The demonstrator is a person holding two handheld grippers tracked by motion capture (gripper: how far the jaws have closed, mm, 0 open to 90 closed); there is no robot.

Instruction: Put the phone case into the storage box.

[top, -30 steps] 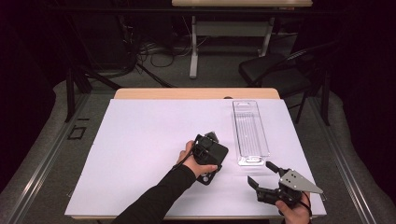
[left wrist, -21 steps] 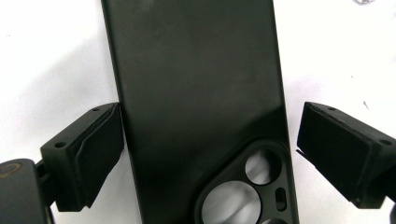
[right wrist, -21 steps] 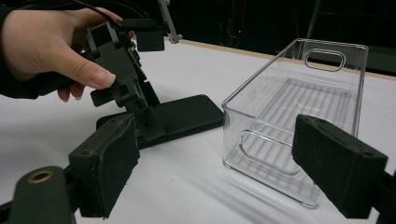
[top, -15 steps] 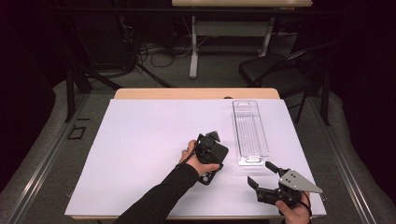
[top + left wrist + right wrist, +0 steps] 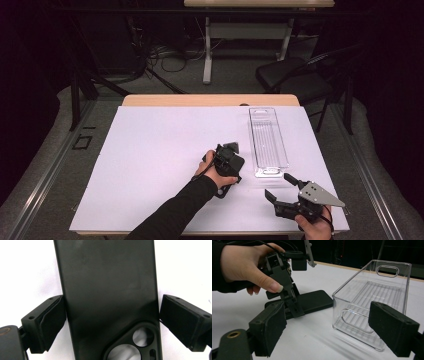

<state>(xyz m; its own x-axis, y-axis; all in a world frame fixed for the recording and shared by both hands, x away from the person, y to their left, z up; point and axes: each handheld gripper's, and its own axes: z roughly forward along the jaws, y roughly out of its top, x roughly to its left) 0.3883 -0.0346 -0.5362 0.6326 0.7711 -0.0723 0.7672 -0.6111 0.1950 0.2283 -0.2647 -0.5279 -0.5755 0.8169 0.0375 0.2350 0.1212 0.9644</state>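
We've got the left tongs [image 5: 231,152] straddling a black phone case [image 5: 110,297] that lies flat on the counter [image 5: 150,150] just left of the clear bin [image 5: 268,142]. Jaws are spread: one pad looks to be at the edge, the other is clear of it, so nothing's gripped yet. Probably lined up across its width for a clean pinch. Right tongs [image 5: 281,187] are released too, parked near the bin's front. No logos or text readable anywhere.

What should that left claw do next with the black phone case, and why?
Probably close. The left claw sits astride the black phone case, which lies flat on the table; one pad touches its edge, the other stands just clear. The clear bin waits alongside.
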